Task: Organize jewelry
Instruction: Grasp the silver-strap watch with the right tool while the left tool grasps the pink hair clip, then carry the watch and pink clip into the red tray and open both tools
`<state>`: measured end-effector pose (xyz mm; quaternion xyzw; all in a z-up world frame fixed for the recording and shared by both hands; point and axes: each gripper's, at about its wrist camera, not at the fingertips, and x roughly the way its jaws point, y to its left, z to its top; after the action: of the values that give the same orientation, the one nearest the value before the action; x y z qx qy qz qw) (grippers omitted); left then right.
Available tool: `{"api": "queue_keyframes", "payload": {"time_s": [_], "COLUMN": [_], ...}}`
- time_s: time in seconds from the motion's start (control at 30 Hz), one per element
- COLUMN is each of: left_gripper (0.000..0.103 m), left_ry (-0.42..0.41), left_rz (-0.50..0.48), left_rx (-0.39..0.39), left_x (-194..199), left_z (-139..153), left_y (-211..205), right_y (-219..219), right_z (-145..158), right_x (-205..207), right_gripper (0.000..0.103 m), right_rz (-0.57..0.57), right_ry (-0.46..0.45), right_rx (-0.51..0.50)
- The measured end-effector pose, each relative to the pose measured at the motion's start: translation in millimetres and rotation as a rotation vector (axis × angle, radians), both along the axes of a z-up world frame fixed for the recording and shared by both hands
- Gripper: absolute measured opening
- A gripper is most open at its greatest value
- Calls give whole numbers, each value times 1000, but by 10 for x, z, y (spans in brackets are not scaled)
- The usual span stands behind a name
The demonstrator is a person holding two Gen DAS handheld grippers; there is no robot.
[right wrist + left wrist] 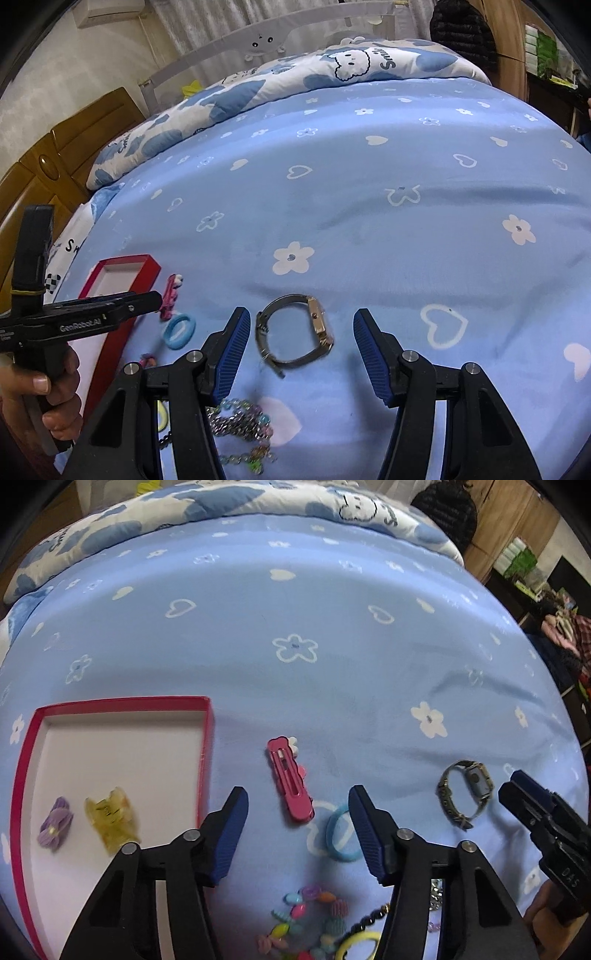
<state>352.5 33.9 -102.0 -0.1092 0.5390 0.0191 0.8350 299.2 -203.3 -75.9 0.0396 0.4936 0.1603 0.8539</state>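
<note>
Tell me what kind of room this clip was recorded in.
Most likely a bedroom. The jewelry lies on a bed's blue sheet printed with flowers and hearts, a cartoon-cloud quilt is bunched at the far side, and a wooden headboard stands at the left.

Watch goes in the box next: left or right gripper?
Right, probably. The right gripper is open with the watch directly ahead between its jaws. The left gripper faces the pink hair clip instead.

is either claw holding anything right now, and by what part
Nothing is held. The left claw and right claw are both open; the watch lies loose on the bed.
</note>
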Motion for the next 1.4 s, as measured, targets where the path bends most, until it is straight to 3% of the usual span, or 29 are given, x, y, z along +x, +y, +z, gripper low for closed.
{"api": "queue_keyframes", "payload": {"time_s": [0.17, 0.3, 0.4, 0.5, 0.7, 0.93, 1.4], "left_gripper": [48, 36, 18, 16, 16, 16, 16], "left_ry": [32, 37, 35, 22, -38, -116, -186], "left_rz": [2, -6, -5, -7, -16, -5, 98], "left_rx": [11, 31, 24, 13, -20, -100, -132], "left_x": [115, 187, 241, 226, 71, -288, -1344], "left_z": [-162, -227, -255, -250, -83, 231, 616], "left_y": [-22, -39, -29, -1, 30, 120, 598], "right_y": [45, 75, 77, 64, 48, 133, 797], "right_z": [-99, -196, -281, -315, -244, -18, 250], "right_x": [63, 109, 136, 137, 80, -73, -427], "right_gripper": [52, 44, 33, 14, 8, 7, 7], "right_rz": [13, 19, 17, 6, 9, 27, 157], "right_ry": [19, 42, 62, 65, 49, 17, -7], "right_rx": [-14, -26, -35, -54, -45, 7, 72]}}
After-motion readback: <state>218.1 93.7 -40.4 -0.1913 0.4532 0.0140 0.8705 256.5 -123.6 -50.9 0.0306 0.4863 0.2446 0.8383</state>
